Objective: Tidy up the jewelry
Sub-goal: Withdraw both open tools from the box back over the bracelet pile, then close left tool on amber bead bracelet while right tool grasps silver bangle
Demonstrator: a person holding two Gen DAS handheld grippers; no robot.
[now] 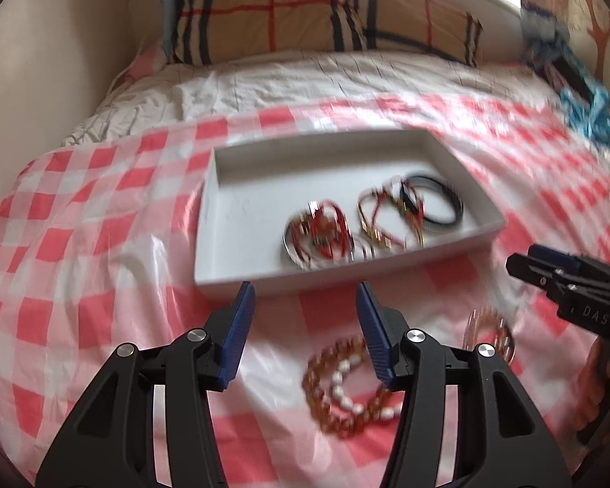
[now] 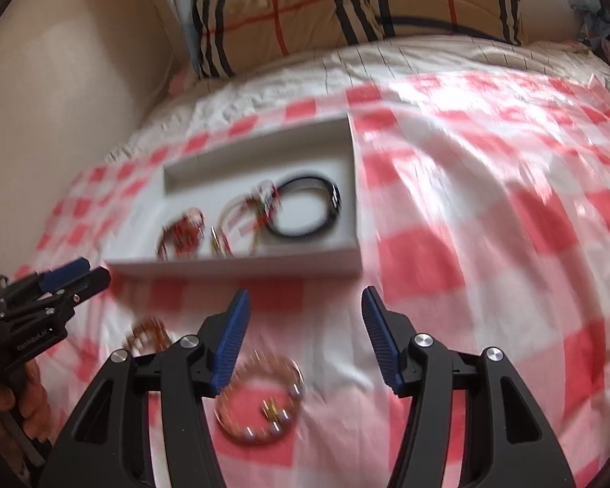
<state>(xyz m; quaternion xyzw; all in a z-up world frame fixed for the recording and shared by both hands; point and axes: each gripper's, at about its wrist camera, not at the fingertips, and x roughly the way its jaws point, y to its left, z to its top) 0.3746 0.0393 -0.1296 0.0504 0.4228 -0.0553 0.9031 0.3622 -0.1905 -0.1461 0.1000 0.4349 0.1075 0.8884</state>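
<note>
Left gripper: jaws stand apart, about half spread, with nothing between the blue pads and no contact with any item. Seen from the right wrist view it sits at the left edge, held by a hand.

Right gripper: jaws likewise parted, empty, touching nothing. In the left wrist view it enters at the right edge, its fingers appearing close together from that side angle.

White tray lies on the red-and-white checked cloth, centre of frame in the left view, left of centre in the right view. It holds a black bracelet at its right end and a cluster of red and gold bangles beside it; detail is blurred.

Left view only: an amber-and-pearl beaded bracelet on the cloth, lower centre, below the tray, partly behind the right finger.

Right view shows clearly a gold ring-shaped bracelet with silver beads, lower centre, just beside the left finger.

A plaid pillow lies at the top of both views.
</note>
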